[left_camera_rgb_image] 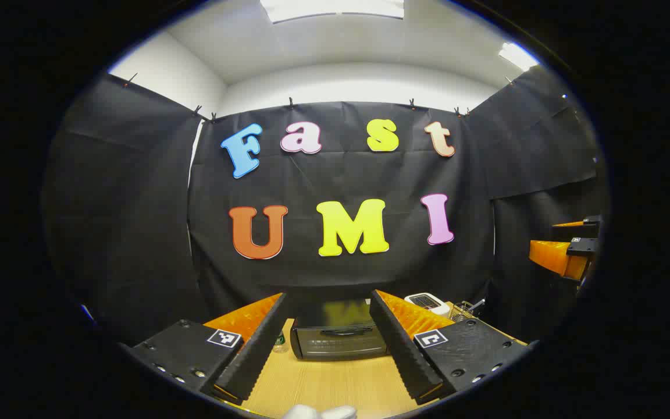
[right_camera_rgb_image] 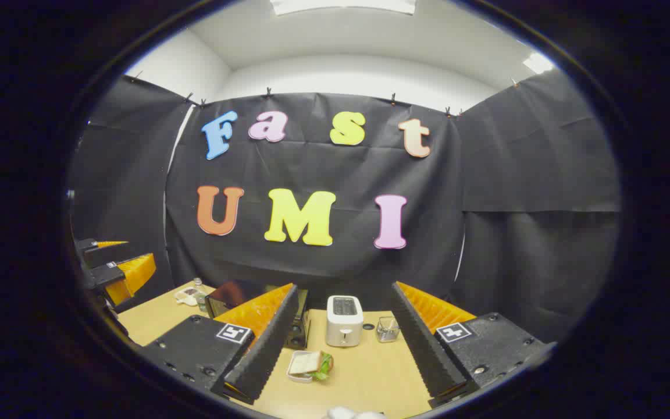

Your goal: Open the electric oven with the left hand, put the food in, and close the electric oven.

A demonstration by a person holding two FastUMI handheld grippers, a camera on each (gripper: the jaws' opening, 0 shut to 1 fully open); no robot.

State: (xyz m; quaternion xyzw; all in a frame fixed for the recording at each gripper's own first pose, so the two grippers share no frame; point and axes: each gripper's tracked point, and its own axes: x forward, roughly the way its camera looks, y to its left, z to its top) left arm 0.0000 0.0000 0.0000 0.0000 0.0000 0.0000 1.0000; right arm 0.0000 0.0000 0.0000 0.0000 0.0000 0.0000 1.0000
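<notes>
so the electric oven [left_camera_rgb_image: 339,337] is a small dark countertop one, door shut with a bar handle across the front, sitting at the back of the wooden table [left_camera_rgb_image: 335,384] right between the left gripper [left_camera_rgb_image: 328,340]'s wide-spread fingers. Right gripper [right_camera_rgb_image: 346,343] is spread too, holding nothing. Sandwich [right_camera_rgb_image: 312,364] with some lettuce sits in a shallow white tray [right_camera_rgb_image: 295,374], in front of a white toaster [right_camera_rgb_image: 344,320], clear glass cup [right_camera_rgb_image: 387,329] beside it
</notes>
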